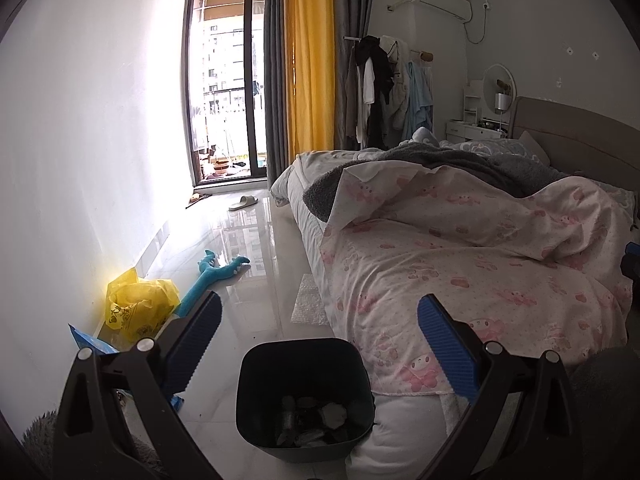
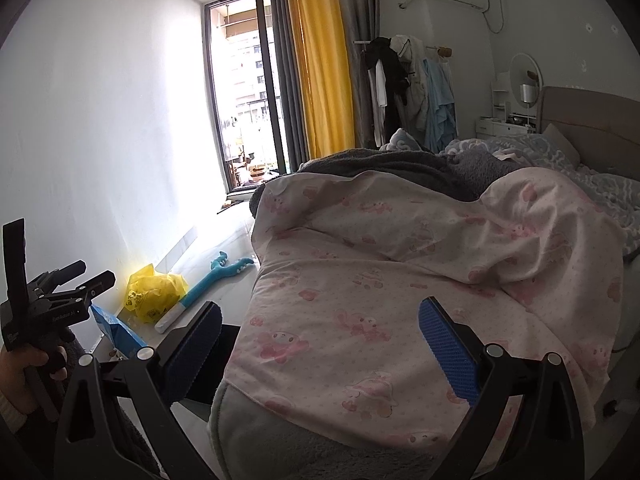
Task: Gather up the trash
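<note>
A black trash bin (image 1: pixel 304 392) stands on the floor beside the bed, with several crumpled pieces of trash inside. My left gripper (image 1: pixel 320 332) is open and empty, just above and in front of the bin. A yellow plastic bag (image 1: pixel 138 306) and a blue packet (image 1: pixel 90 342) lie by the left wall; both show in the right wrist view, the bag (image 2: pixel 154 292) and the packet (image 2: pixel 116 332). A sheet of bubble wrap (image 1: pixel 308 300) lies at the bed's edge. My right gripper (image 2: pixel 320 332) is open and empty over the bed's foot. The left gripper (image 2: pixel 60 292) shows at the right wrist view's left.
A bed (image 1: pixel 460 248) with a pink patterned duvet fills the right. A blue plush toy (image 1: pixel 218 276) and a slipper (image 1: pixel 243 202) lie on the glossy floor. A balcony door (image 1: pixel 228 100), yellow curtain (image 1: pixel 312 60) and clothes rack (image 1: pixel 384 92) stand at the back.
</note>
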Motion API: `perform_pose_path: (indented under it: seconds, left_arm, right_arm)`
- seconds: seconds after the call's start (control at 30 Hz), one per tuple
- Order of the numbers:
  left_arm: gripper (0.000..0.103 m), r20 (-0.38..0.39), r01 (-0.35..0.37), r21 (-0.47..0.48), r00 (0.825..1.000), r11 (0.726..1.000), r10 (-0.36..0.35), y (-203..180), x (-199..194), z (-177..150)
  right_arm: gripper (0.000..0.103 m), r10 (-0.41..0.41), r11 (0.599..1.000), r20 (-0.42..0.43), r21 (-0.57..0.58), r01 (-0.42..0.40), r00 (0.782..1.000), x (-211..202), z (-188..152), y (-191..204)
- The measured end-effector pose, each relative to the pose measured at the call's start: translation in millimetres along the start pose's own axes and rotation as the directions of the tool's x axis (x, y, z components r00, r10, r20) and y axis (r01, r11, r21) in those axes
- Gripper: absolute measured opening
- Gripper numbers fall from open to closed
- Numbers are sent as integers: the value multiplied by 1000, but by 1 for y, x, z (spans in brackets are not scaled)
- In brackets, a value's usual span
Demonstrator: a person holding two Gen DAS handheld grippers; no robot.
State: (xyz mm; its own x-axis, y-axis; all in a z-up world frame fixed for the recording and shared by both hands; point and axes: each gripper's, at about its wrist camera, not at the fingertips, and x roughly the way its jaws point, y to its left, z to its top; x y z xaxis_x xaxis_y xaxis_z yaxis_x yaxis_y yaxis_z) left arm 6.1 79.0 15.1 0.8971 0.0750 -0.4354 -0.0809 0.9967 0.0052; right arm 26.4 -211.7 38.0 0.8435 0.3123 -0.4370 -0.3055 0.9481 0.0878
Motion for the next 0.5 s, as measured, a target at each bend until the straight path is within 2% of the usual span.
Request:
perform_pose_path:
  seconds: [0.5]
  left_arm:
    - [100,0,-2,-1,1000,1000,2,2,0,1]
  right_arm:
    - [100,-1,1000,0,-1,1,1000,0,0,1]
